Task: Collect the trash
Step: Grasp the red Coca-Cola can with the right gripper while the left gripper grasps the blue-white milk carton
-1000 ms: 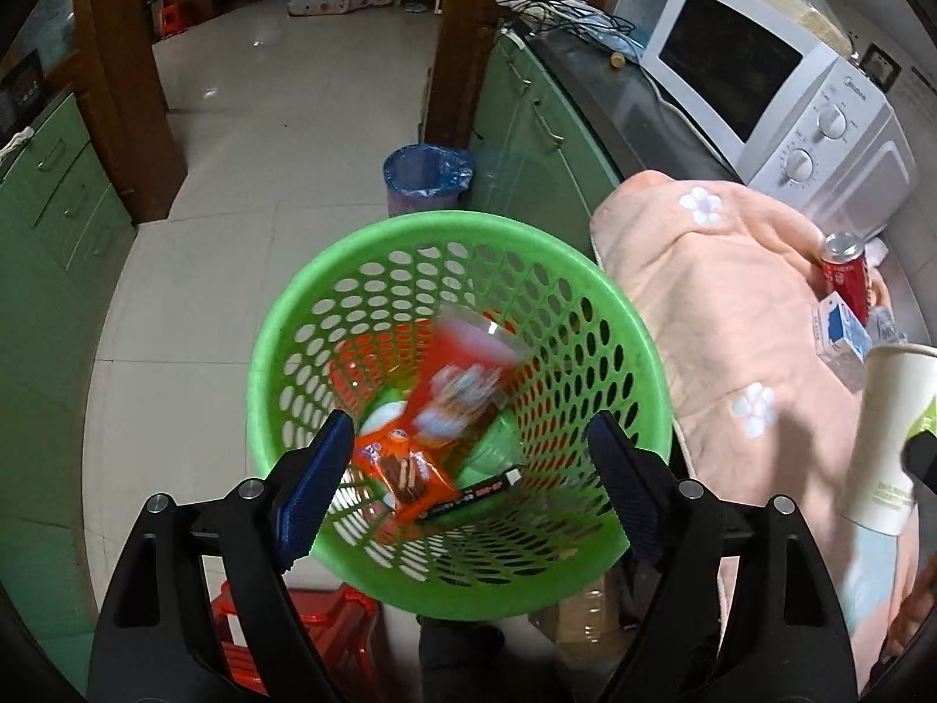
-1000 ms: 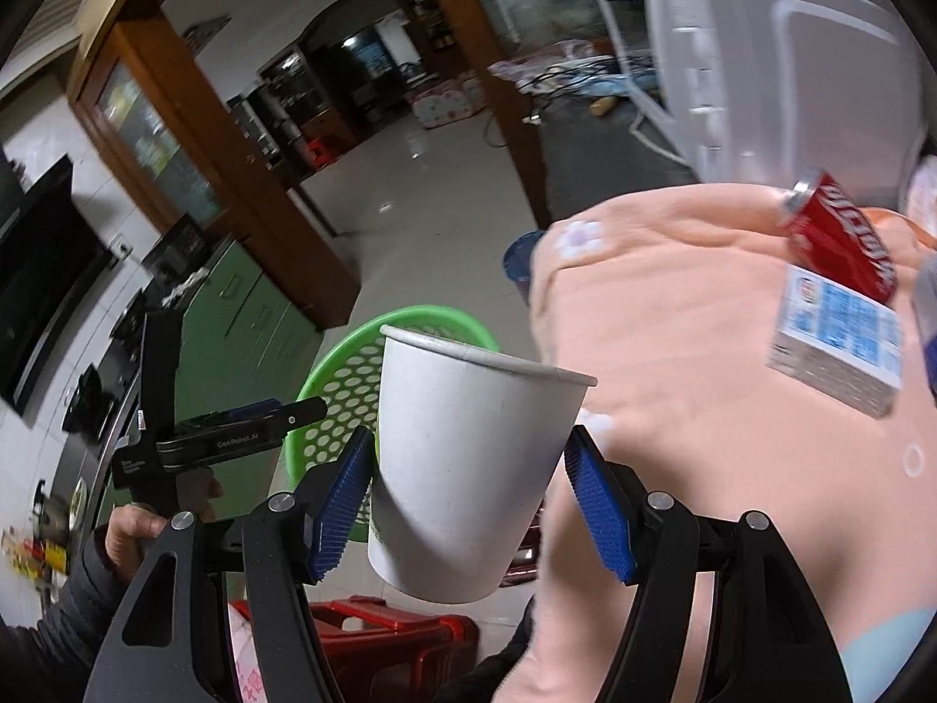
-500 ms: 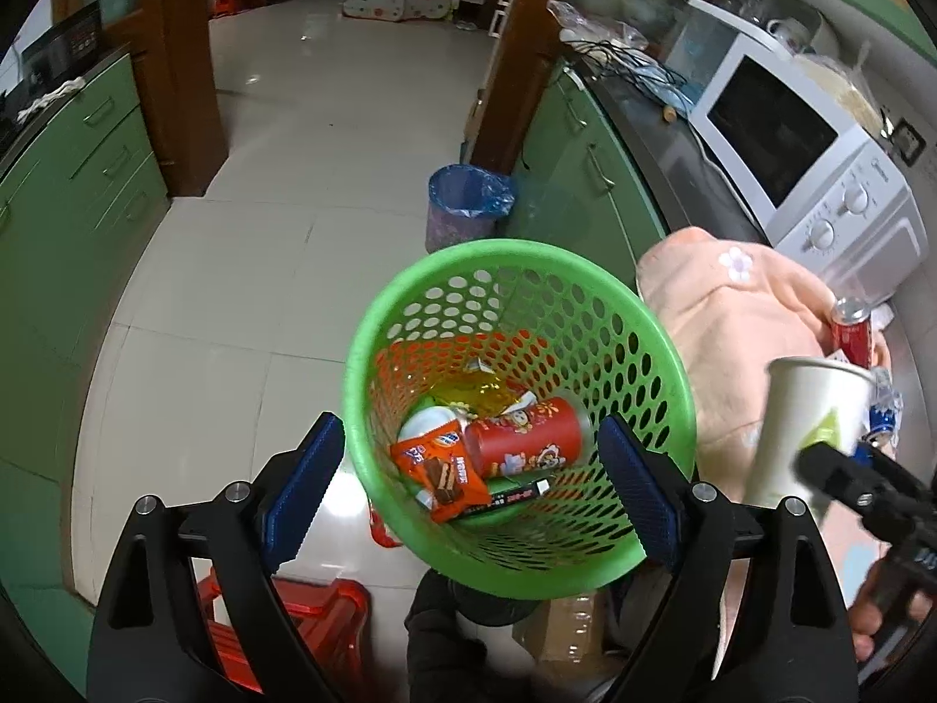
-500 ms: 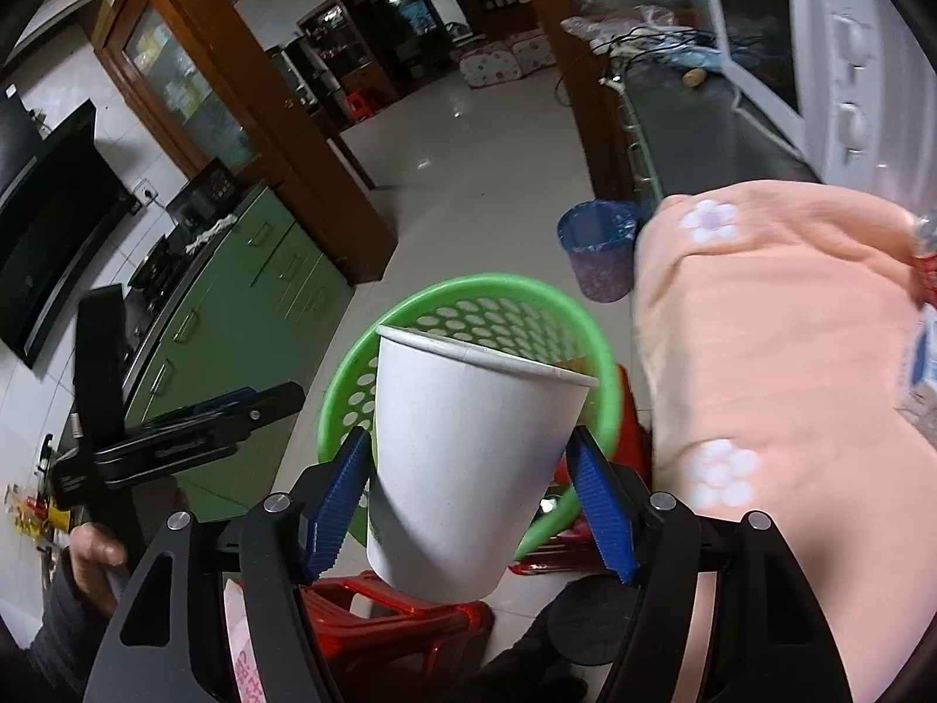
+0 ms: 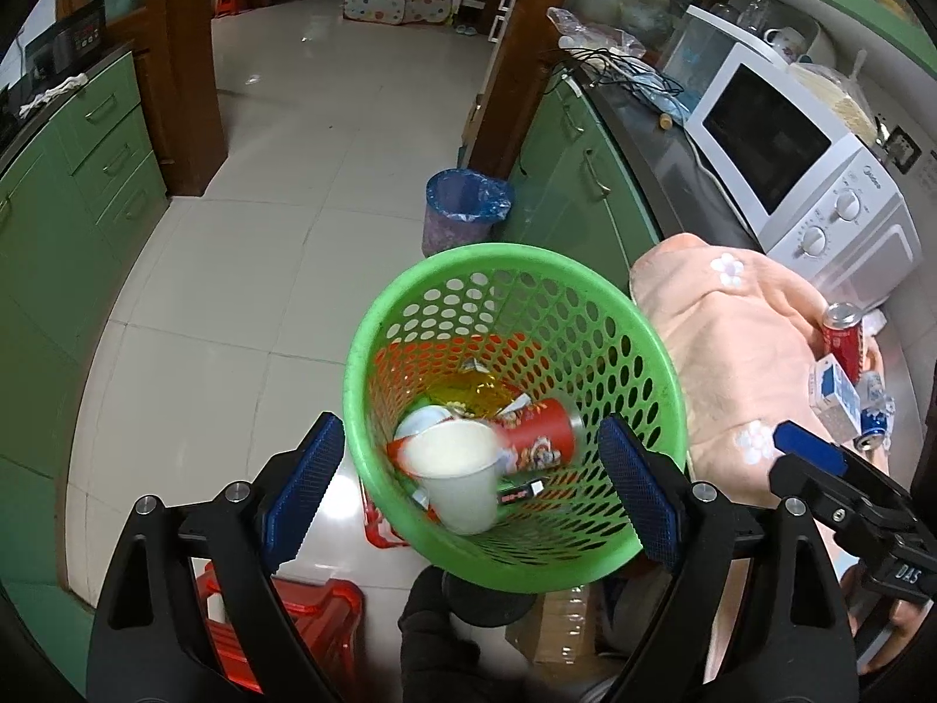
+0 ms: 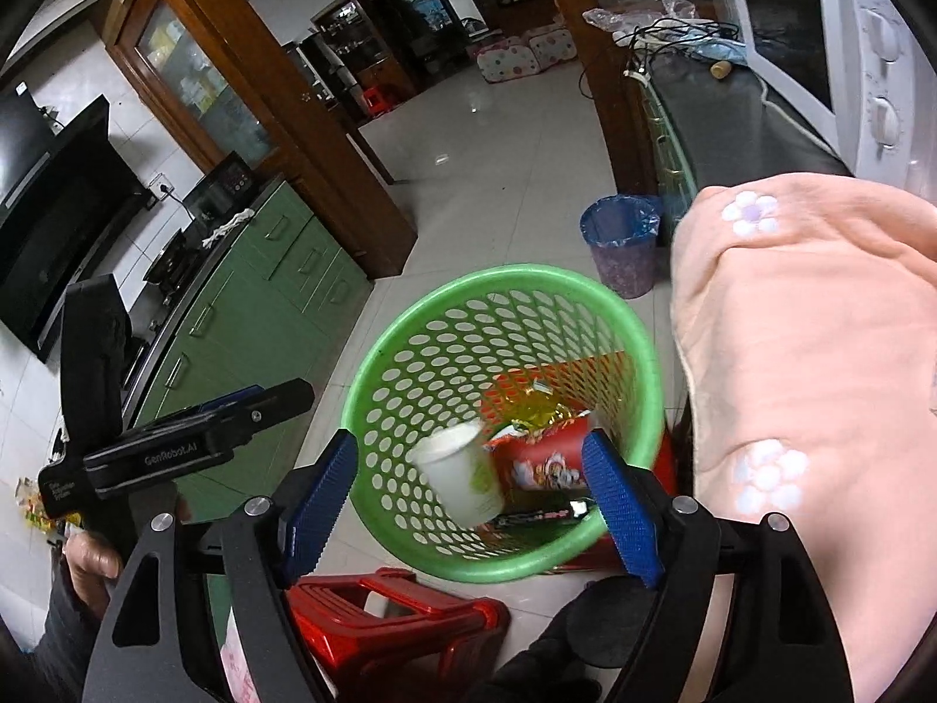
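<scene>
Trash was piling up nicely in the green basket (image 5: 515, 562): the white paper cup (image 5: 454, 474) lay inside on top of the red snack tube (image 5: 536, 436) and wrappers. Right gripper (image 6: 471, 504) had just been opening its jaws, nothing between them now. Left gripper (image 5: 468, 486) hung wide open and empty too. Still left on the peach cloth (image 5: 732, 351) (by the microwave): a red can (image 5: 843, 340), a small carton (image 5: 834, 392) and a crushed blue can (image 5: 875, 419).

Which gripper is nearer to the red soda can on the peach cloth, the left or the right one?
Right. In the left wrist view the right gripper reaches in just below the red soda can, while the left gripper sits over the green basket, further away.
</scene>
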Motion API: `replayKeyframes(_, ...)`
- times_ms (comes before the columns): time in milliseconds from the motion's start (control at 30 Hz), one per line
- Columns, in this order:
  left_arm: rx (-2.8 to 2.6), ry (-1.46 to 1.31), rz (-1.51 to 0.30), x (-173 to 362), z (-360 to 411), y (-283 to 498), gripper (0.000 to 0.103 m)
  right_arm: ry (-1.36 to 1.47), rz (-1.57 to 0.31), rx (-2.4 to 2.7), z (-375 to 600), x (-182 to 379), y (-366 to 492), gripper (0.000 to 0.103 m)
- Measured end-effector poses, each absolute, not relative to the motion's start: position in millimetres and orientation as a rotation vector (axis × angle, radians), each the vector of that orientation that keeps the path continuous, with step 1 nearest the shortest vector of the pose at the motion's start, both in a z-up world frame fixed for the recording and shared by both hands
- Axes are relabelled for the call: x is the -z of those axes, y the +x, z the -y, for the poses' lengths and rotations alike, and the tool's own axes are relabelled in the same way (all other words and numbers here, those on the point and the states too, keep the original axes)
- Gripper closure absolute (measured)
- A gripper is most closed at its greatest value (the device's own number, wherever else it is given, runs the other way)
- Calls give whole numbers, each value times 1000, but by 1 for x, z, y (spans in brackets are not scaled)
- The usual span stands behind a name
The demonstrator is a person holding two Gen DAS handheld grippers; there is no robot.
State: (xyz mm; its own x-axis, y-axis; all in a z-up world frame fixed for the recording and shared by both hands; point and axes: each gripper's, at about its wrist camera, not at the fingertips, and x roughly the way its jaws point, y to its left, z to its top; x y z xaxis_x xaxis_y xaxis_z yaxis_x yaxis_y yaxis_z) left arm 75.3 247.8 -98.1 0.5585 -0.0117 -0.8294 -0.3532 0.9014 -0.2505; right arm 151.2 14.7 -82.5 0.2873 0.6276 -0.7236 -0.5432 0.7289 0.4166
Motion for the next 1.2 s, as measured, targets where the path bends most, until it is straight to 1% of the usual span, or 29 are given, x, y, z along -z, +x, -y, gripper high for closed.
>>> replayKeyframes(200,-179,-397,-958,92,-236,80,16,95,-987,-728,16,76,147,27)
replayKeyframes(533,-103,-354,-977,92,-201,98,16,59,-959,-554,94,74,153,26)
replayKeyframes(667,-66,-328,-982,91,-184,107,16,48,-959,-471,135,77,162,25)
replayKeyframes(733,-50,-318,-985,91,-175,111,16,48,-960,-439,149,78,166,23)
replayKeyframes(867,-27,-298,-993,90,-160,119,15,9,-954,-378,180,78,182,23)
replayKeyframes(1200,-2,-271,-1016,95,-140,135,14,-128,-914,-312,226,68,224,22)
